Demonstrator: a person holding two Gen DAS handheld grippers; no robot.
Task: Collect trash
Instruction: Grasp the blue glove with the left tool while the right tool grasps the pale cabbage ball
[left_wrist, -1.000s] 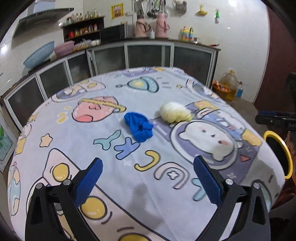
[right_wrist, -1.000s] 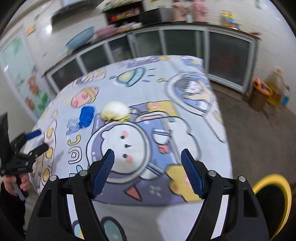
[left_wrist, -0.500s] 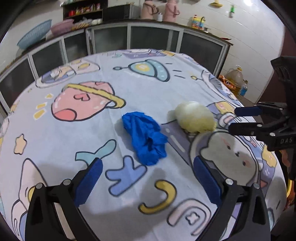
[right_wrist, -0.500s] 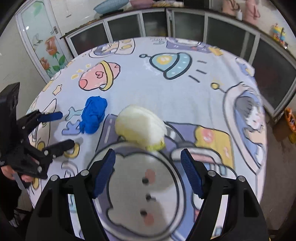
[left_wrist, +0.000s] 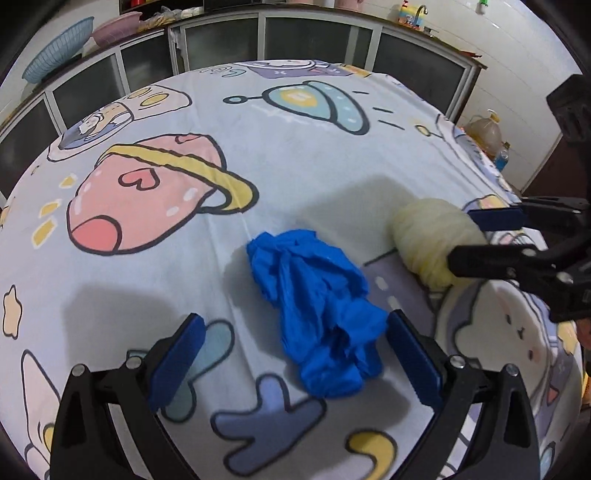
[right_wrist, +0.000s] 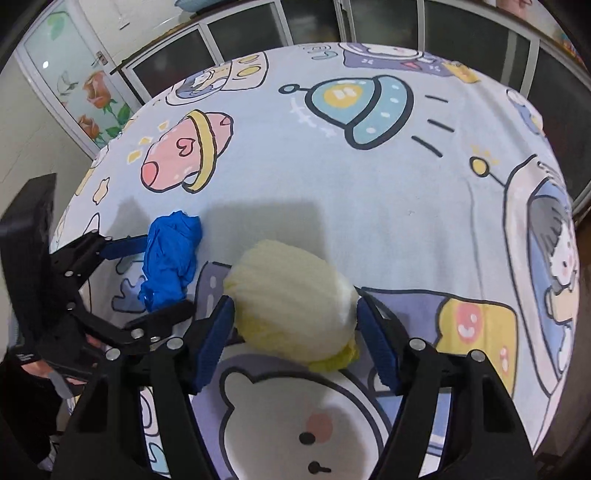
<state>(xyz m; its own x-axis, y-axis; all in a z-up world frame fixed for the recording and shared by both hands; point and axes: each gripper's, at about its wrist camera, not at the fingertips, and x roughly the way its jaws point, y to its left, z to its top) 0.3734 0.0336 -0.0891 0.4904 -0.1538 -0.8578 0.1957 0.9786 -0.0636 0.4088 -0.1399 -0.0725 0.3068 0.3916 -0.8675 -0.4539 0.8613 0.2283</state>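
On the table: cartoon tablecloth (left_wrist: 303, 177), no readable writing.
Cabinets (left_wrist: 314, 37): glass-fronted, behind table.
Yellow wad (right_wrist: 291, 299): between right gripper (right_wrist: 295, 343) pads, jaws closing.
Blue glove (left_wrist: 317, 314): crumpled, beside wad, between left gripper (left_wrist: 295, 362) pads, spread apart, untouched.

Dark glass-fronted cabinets (left_wrist: 310, 37) along white wall, floral glass door (right_wrist: 74, 88), cartoon-print tablecloth (left_wrist: 295, 155), blue basin (left_wrist: 55, 62)
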